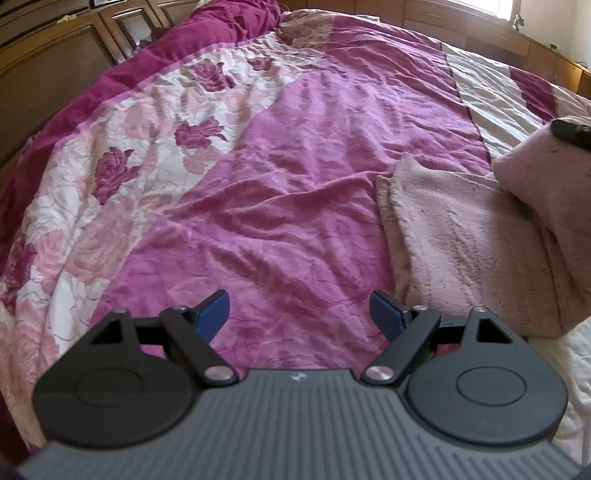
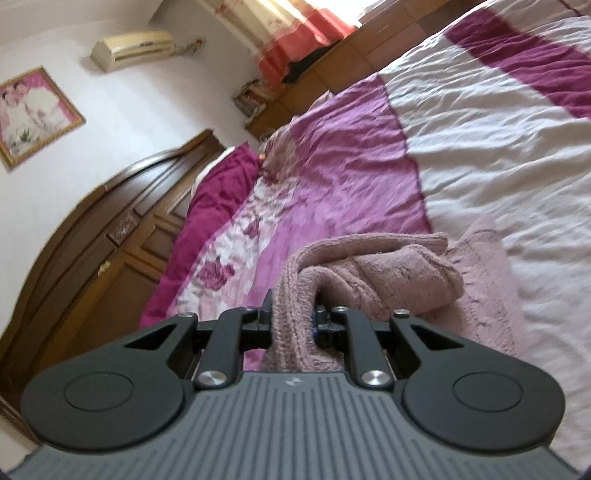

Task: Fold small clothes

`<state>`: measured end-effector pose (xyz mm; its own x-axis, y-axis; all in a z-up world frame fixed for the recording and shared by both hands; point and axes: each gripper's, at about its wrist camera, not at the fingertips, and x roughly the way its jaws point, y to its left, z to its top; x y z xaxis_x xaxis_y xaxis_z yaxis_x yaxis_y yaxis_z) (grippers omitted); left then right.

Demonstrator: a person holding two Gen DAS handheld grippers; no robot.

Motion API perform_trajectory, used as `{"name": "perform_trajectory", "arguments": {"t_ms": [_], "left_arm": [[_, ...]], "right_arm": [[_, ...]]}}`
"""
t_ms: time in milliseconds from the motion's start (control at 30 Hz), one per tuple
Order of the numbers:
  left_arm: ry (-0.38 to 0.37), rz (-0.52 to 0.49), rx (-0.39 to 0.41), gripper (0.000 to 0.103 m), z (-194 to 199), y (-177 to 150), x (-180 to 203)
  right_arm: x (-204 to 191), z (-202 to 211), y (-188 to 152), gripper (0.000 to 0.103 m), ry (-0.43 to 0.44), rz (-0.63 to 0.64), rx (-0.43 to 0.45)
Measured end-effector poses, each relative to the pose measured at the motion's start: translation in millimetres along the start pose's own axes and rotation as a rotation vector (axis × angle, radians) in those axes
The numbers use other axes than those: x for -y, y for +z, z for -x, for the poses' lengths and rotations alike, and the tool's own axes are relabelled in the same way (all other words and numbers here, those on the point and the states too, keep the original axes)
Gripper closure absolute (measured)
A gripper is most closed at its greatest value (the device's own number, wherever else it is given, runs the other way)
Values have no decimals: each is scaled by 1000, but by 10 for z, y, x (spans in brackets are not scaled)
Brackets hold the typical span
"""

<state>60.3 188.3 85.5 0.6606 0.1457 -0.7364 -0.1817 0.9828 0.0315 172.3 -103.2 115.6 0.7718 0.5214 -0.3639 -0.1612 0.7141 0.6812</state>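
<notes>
A dusty-pink knitted garment [image 1: 476, 236] lies on the bed at the right of the left wrist view, partly doubled over itself. My left gripper [image 1: 299, 314] hovers open over the bare purple bedspread just left of the garment, nothing between its blue fingertips [image 1: 212, 312]. In the right wrist view my right gripper [image 2: 293, 314] is shut on a ribbed edge of the pink garment [image 2: 369, 280], which is lifted off the bed and drapes forward over the rest. A black tip of the right gripper [image 1: 570, 133] shows above the raised fold.
The bedspread [image 1: 295, 147] has purple, floral and white bands and is wrinkled. A wooden headboard [image 2: 110, 240] and dark-pink pillows [image 2: 218, 199] stand at the bed's head. Wooden cabinets [image 1: 480, 26] run along the far side. A framed picture [image 2: 33, 114] hangs on the wall.
</notes>
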Motion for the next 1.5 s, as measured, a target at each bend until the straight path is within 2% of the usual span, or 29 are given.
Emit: {"name": "perform_trajectory", "arguments": {"t_ms": [333, 533, 567, 633, 700, 800, 900, 1033, 1267, 1367, 1500], "left_arm": [[15, 14, -7, 19, -28, -58, -147], [21, 21, -9, 19, -66, -53, -188], [21, 22, -8, 19, -72, -47, -185], [19, 23, -4, 19, -79, -27, -169], [11, 25, 2, 19, -76, -1, -146], [-12, 28, 16, 19, -63, 57, -102], [-31, 25, 36, 19, -32, 128, -31], [-70, -1, 61, 19, -16, 240, 129], [-179, -39, 100, 19, -124, 436, 467], [-245, -46, 114, 19, -265, 516, 608], [-289, -75, 131, 20, -520, 619, 781]], "right_arm": [[-224, -725, -551, 85, -87, 136, -159], [-235, -886, -814, 83, -105, 204, -208], [-231, -895, -814, 81, -107, 208, -211], [-229, -896, -818, 67, -92, 200, -224], [-241, -872, -819, 58, -60, 195, -248], [-303, -762, -842, 55, 12, 209, -274], [-342, -546, -878, 52, 43, 233, -262], [-274, -209, -840, 46, 35, 237, -219], [110, 302, -576, 40, -65, 192, -116], [301, 414, -486, 39, -106, 151, -80], [541, 518, -425, 38, -153, 101, -43]]}}
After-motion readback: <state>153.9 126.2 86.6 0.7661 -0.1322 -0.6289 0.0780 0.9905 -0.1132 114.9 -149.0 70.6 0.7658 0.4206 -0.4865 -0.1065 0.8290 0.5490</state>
